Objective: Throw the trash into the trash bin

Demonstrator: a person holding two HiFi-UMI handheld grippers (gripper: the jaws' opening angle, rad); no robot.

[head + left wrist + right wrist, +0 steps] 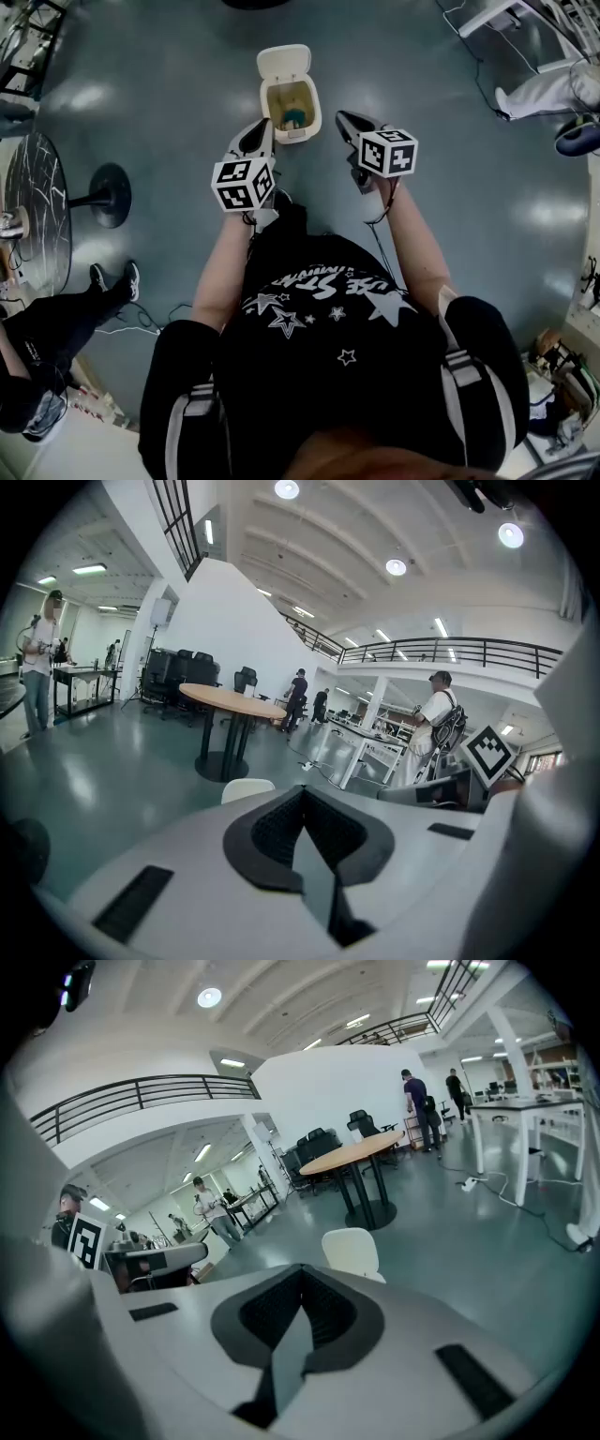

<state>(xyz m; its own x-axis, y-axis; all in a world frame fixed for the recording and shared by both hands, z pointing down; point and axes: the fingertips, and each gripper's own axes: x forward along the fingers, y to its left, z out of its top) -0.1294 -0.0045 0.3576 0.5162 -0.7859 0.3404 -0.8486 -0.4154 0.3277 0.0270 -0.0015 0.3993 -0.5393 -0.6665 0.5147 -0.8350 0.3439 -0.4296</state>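
A small cream trash bin [314, 105] stands on the grey floor with its lid [283, 62] swung up. Something teal [294, 116] lies inside it. My left gripper [262, 132] hangs just left of the bin's near edge, and my right gripper [347, 120] just right of it; both are raised off the floor. Each gripper is shut with nothing between its pads. In the left gripper view the jaws [302, 795] meet in front of the pale lid [246, 788]. In the right gripper view the shut jaws [300, 1276] sit below the same lid [351, 1251].
A dark round marble table [33, 211] and a black pedestal base [108, 194] stand at the left, with a seated person's legs [70, 319] below them. Another person's leg [539, 94] is at the top right. A round wooden table [234, 701] and desks stand beyond the bin.
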